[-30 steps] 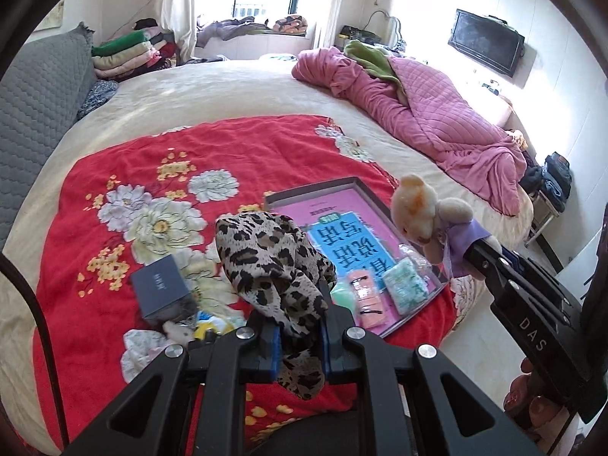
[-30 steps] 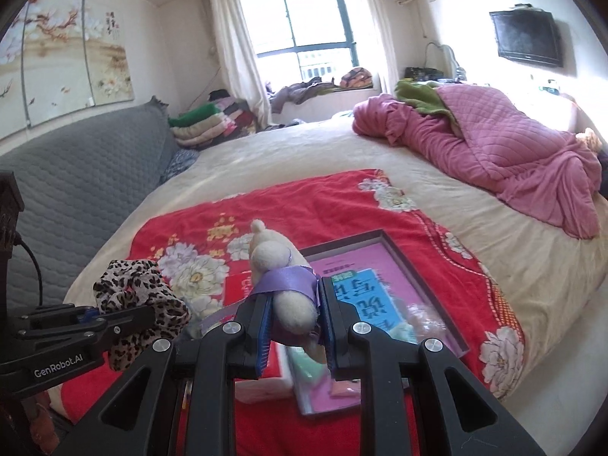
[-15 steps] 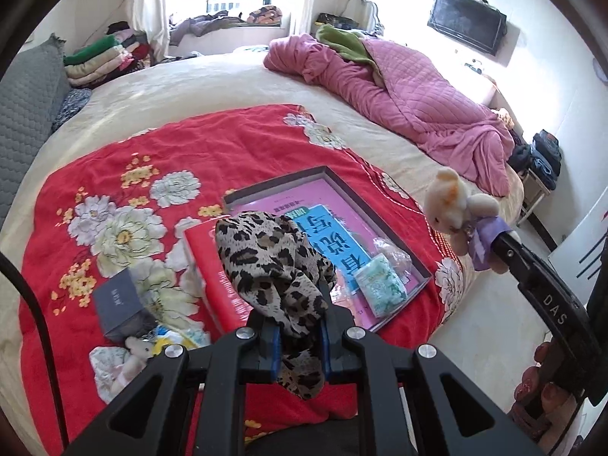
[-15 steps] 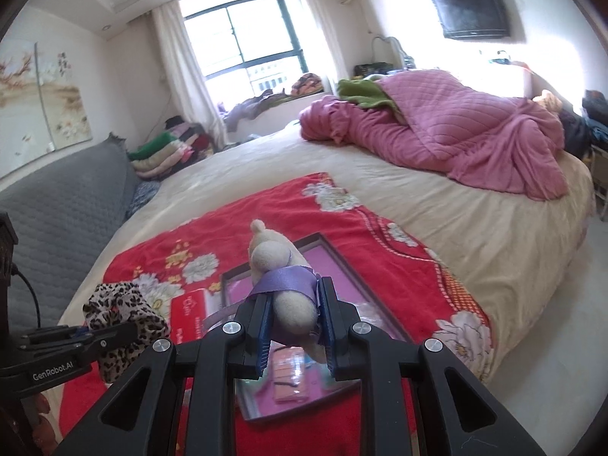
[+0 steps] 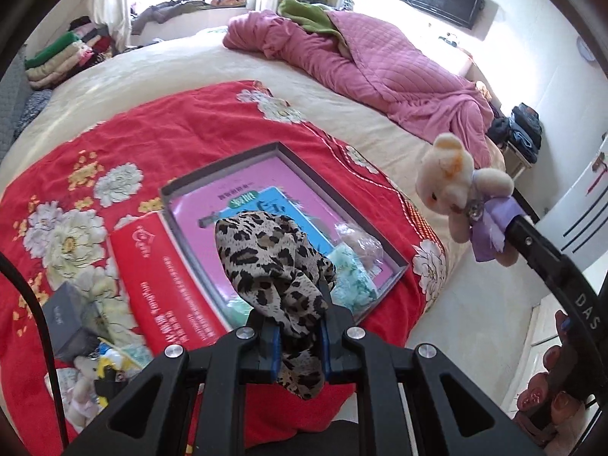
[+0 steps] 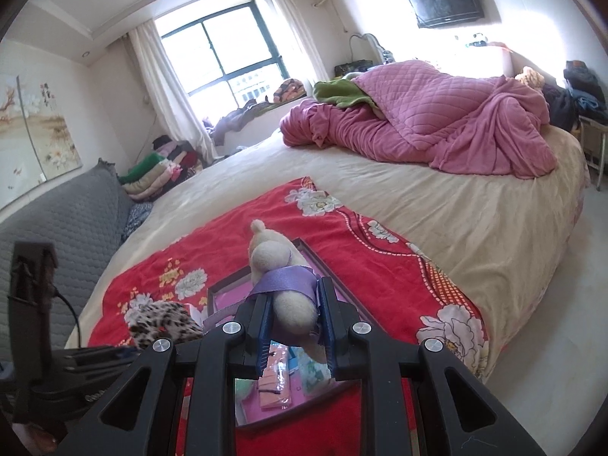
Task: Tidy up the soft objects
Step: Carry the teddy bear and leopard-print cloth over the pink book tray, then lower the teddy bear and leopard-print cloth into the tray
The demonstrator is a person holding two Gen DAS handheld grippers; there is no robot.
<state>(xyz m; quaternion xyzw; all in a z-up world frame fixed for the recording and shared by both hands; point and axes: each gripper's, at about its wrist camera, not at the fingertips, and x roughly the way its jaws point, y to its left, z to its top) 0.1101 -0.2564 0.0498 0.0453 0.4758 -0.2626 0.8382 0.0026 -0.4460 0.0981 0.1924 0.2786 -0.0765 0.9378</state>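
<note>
Left gripper [image 5: 298, 338]: closed on the leopard-print cloth [image 5: 273, 262]. The cloth is pinched between the blue pads and bunches upward at the centre of the left wrist frame, with a short tail hanging below the pads. It is held in the air above the grey tray [image 5: 383, 245].

Right gripper [image 6: 294, 326]: closed on the plush bear [image 6: 277, 266] at its purple-dressed body. In the left wrist frame the bear [image 5: 456, 190] appears at the right, raised off the bed [image 5: 159, 72], head toward the upper left.

Tray: lies on the red floral blanket [image 5: 212, 121] at frame centre. It contains a pink-and-blue book [image 5: 243, 197] and small wrapped packets [image 5: 353, 273].

Adjacent items: a red box [image 5: 167, 281] touches the tray's left side. A small grey box [image 5: 64, 315] lies at the lower left. A pink quilt [image 6: 448, 114] is heaped at the upper right of the right wrist frame.
</note>
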